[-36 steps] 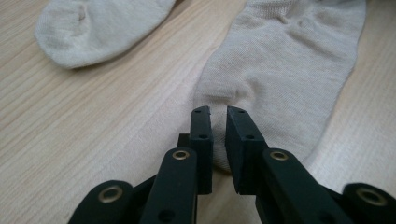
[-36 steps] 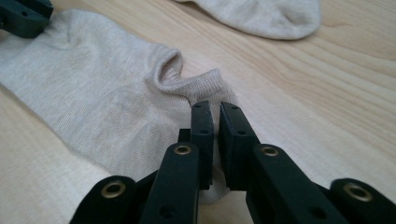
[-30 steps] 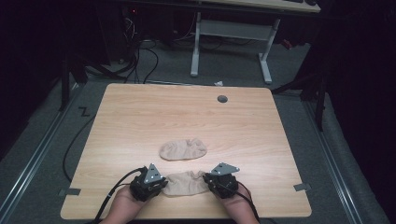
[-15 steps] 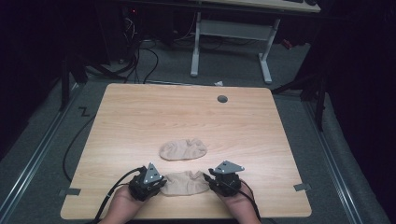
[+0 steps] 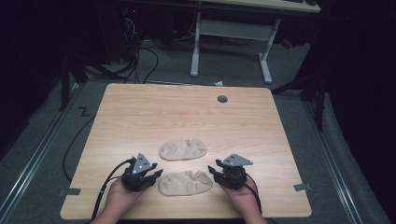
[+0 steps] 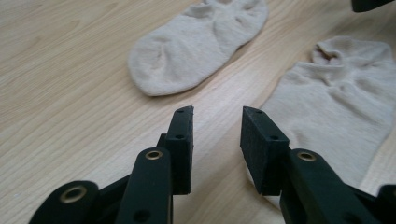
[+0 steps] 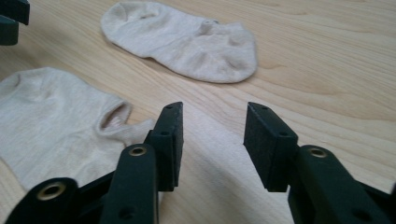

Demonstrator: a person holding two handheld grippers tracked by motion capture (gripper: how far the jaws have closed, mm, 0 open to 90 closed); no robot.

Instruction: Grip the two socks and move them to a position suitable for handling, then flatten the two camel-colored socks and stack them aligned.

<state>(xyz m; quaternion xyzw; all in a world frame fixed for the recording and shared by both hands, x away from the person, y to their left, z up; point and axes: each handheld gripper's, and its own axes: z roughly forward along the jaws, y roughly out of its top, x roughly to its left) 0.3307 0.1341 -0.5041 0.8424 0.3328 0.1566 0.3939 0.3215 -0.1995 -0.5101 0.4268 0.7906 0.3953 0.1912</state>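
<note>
Two beige ankle socks lie flat on the wooden table [image 5: 140,116]. The far sock [image 5: 183,150] sits mid-table and the near sock [image 5: 185,182] lies between my grippers. My left gripper [image 5: 156,175] is just off the near sock's left end, and its jaws have just been opening over bare wood. My right gripper [image 5: 212,171] is at the sock's right end, its jaws also just opening with nothing between them. The left gripper view has its gripper [image 6: 217,112] beside the near sock [image 6: 336,102] and far sock [image 6: 196,42]. The right gripper [image 7: 215,107] faces the near sock [image 7: 51,121] and far sock [image 7: 182,39].
A round grommet hole [image 5: 222,99] sits near the table's far edge. Tape marks [image 5: 69,192] sit at the near corners. Beyond the table stand a white desk frame [image 5: 229,32] and floor cables [image 5: 140,56].
Both grippers have drawn outward from the ends of the near sock and their jaws have spread. The sock stays flat on the table.
</note>
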